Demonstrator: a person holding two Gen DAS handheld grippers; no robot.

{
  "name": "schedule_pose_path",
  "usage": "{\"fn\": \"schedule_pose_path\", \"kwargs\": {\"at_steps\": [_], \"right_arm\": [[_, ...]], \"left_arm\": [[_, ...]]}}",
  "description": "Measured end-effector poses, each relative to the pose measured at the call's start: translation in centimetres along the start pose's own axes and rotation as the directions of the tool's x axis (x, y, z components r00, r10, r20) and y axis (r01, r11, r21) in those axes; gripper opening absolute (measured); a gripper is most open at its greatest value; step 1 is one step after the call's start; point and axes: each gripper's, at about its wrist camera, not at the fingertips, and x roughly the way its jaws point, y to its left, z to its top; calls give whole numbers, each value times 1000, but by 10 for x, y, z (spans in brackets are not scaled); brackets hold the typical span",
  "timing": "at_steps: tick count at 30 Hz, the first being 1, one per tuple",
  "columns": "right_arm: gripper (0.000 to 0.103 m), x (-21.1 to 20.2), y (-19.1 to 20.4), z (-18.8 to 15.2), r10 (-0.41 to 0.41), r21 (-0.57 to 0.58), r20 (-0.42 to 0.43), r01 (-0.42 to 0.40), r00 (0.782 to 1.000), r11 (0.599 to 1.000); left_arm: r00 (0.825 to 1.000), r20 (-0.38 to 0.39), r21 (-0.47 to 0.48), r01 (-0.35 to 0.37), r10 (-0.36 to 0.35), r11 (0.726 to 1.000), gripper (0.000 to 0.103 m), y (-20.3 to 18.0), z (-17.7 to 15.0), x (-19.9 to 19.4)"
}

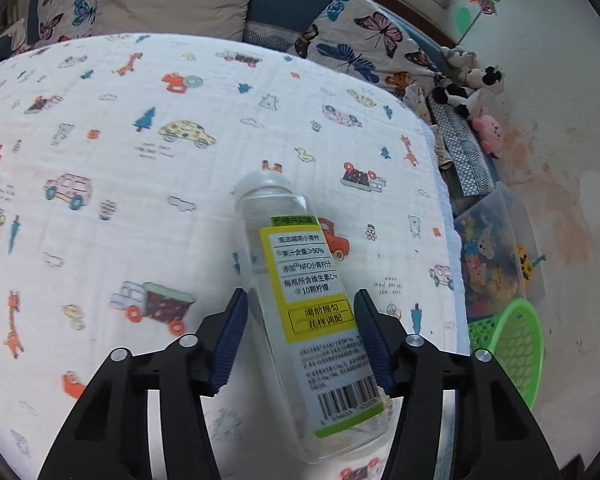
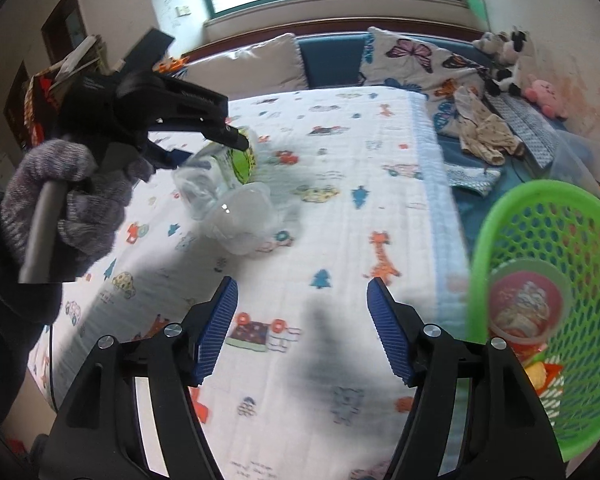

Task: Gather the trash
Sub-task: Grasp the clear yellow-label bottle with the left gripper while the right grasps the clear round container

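A clear plastic bottle (image 1: 300,264) with a yellow-green label lies lengthwise between the blue pads of my left gripper (image 1: 300,296), cap pointing away. Both pads press its sides, over the cartoon-print bed cover (image 1: 140,200). In the right wrist view the same left gripper (image 2: 216,148), in a gloved hand (image 2: 64,200), holds the bottle (image 2: 224,184) close over the bed; I cannot tell if it is lifted. My right gripper (image 2: 302,282) stands open with nothing between its fingers. To its right is a green mesh basket (image 2: 480,240) holding a round lidded cup (image 2: 524,300) and wrappers.
The green basket (image 1: 516,344) sits off the bed's right edge, beside a clear box of toys (image 1: 488,248). Butterfly pillows (image 1: 364,36) and plush toys (image 1: 472,84) line the far side. Small clothes (image 2: 484,136) lie on the blue mattress strip.
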Motion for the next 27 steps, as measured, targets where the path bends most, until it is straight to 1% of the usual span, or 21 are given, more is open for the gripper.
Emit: {"fn": "schedule_pose_path", "kwargs": {"at_steps": [3,9,10,13,16,18,21,23,24,25,27], "right_arm": [[72,10,10,2,29,-17,-11,-29,1000,999],[75,34,29,6,81,-25,-42,-82,996,996],[77,39,33,7,94,-24,-47,-95,994,995],[77,49,40,9,111,-21,-56,-113,992,993],[77,61,46,9,112,-25,-76,-114,991,993],[77,69,49,8,99,-25,-92,-101,991,995],[73,76,49,4,93,-22,-113,-96,989,995],[72,77,51,2,77,-41,-111,-82,991,996],[71,78,51,1,68,-50,-111,-74,991,996],[67,77,53,1,49,-61,-109,-55,993,997],[66,77,52,-1,36,-70,-108,-44,994,997]], "left_arm": [[1000,15,23,9,-9,1000,49,9,-4,-16],[999,46,47,15,-17,999,47,35,-15,-44],[999,48,47,14,-16,999,47,39,-17,-47],[999,50,52,13,-16,999,46,49,-21,-52],[998,52,56,16,-19,998,46,55,-25,-56],[998,52,62,18,-21,998,46,58,-27,-57],[998,52,76,15,-19,997,46,60,-32,-58],[998,52,80,16,-20,997,46,60,-35,-58],[998,51,81,17,-21,997,46,60,-36,-58],[999,51,84,15,-19,996,46,60,-37,-58],[999,49,85,15,-19,996,46,60,-39,-58]]}}
